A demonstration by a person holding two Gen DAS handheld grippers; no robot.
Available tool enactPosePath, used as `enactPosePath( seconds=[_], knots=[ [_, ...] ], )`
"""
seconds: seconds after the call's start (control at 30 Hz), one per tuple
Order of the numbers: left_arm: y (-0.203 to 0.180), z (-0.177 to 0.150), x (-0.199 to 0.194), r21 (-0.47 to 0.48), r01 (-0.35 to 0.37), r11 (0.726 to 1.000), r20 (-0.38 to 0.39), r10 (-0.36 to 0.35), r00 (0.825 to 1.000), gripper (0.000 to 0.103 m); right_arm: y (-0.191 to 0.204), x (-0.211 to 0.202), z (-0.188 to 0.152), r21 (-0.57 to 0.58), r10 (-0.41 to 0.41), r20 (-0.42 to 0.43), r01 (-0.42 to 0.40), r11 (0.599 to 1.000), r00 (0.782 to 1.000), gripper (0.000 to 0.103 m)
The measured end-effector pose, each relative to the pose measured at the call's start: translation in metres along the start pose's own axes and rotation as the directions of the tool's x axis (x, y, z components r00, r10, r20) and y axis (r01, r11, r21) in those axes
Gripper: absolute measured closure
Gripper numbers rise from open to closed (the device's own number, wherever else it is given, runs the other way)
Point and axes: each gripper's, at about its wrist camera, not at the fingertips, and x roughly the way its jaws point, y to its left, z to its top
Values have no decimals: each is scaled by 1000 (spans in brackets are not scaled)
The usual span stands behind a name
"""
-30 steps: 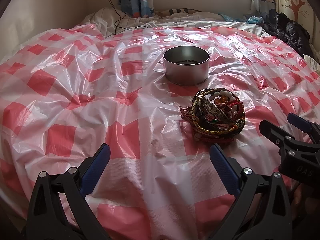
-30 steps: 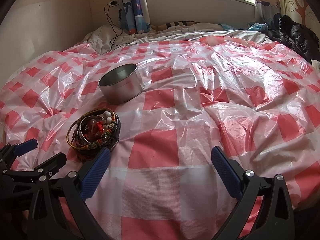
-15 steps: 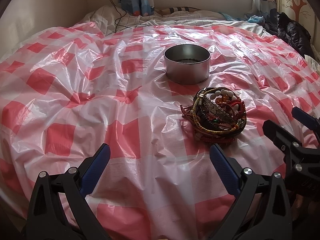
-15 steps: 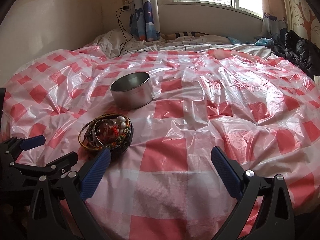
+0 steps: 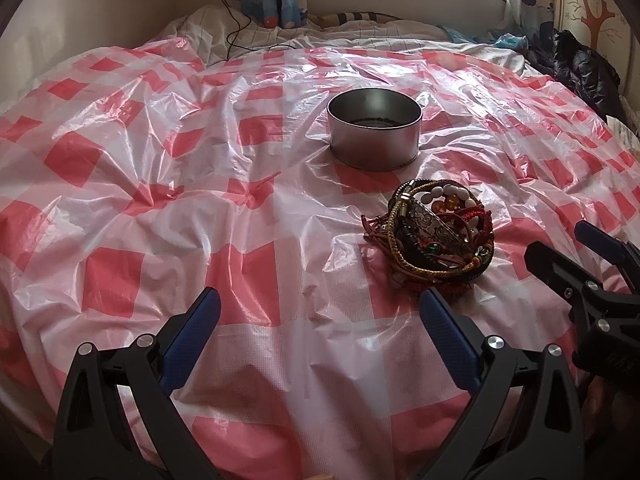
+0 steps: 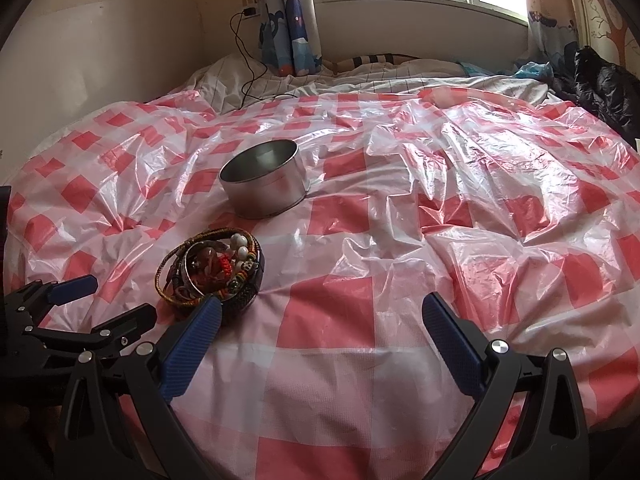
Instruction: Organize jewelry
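From the left wrist camera, the left gripper [image 5: 320,312] hangs above the plastic sheet with its jaws spread wide and nothing between them. The heap of bracelets [image 5: 436,236] lies just ahead of the right-hand jaw and a little outside it, on the red-and-white checked plastic sheet [image 5: 160,200]. Straight beyond the heap, farther ahead of the jaws, stands the round metal tin [image 5: 374,134], open-topped, something dark low inside. The right gripper [image 5: 572,248] comes in from the right edge, near the heap but apart from it.

The bracelets are a tangle: braided gold cord, red thread, white and amber beads, an engraved metal bangle, all looped through each other. As I judge it, pinching one strand would likely drag its neighbours and spill them short of the tin. The sheet is thin, glossy and heavily creased over soft bedding, so a low closing could catch film with the cord.

From the right wrist camera, the right gripper [image 6: 322,328] also has its jaws well apart and empty. The heap [image 6: 210,270] sits right at the tip of its left-hand jaw, the tin [image 6: 264,180] beyond that, smooth-walled and slightly tilted on the yielding surface; a nudge could tip it. The left gripper [image 6: 108,296] shows at lower left, jaws apart
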Motion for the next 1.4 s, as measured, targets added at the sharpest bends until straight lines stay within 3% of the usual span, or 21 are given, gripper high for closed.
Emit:
enactPosePath(
  seconds=[0.33, 0.53, 0.73, 0.8, 0.9, 1.0, 1.07, 1.23, 1.4],
  knots=[
    [9, 16, 9, -28, -1, 1000, 2, 1, 1000, 7, -5, 13, 8, 10, 13, -20, -13, 1000, 1000, 6],
    [21, 24, 15, -75, 12, 997, -9, -13, 1000, 7, -4, 13, 20, 3, 95, -32, -95, 996, 995, 6],
    [17, 26, 9, -66, 111, 992, 19, -110, 994, 8, 10, 25, 39, -81, 131, -85, -138, 987, 988, 6],
    [14, 29, 9, -66, 111, 992, 30, -109, 994, 8, 6, 26, 42, -65, 133, -88, -139, 988, 987, 6],
    [16, 36, 16, -105, 205, 973, 14, -205, 979, 8, -7, 22, 49, -32, 114, -75, -117, 993, 991, 6],
    [8, 39, 19, -82, 209, 974, 12, -209, 978, 8, -23, 16, 52, 12, 89, -49, -89, 996, 995, 6],
    [2, 41, 21, -78, 248, 966, 10, -248, 969, 9, -34, 17, 51, 54, 87, -48, -85, 995, 995, 6],
    [-5, 38, 29, -73, 258, 963, -34, -261, 965, 20, -44, 24, 47, 105, 105, -68, -98, 990, 992, 6],
    [-1, 36, 25, -85, 290, 953, -10, -292, 956, 30, -41, 27, 45, 105, 113, -70, -105, 989, 991, 6]
  ],
)
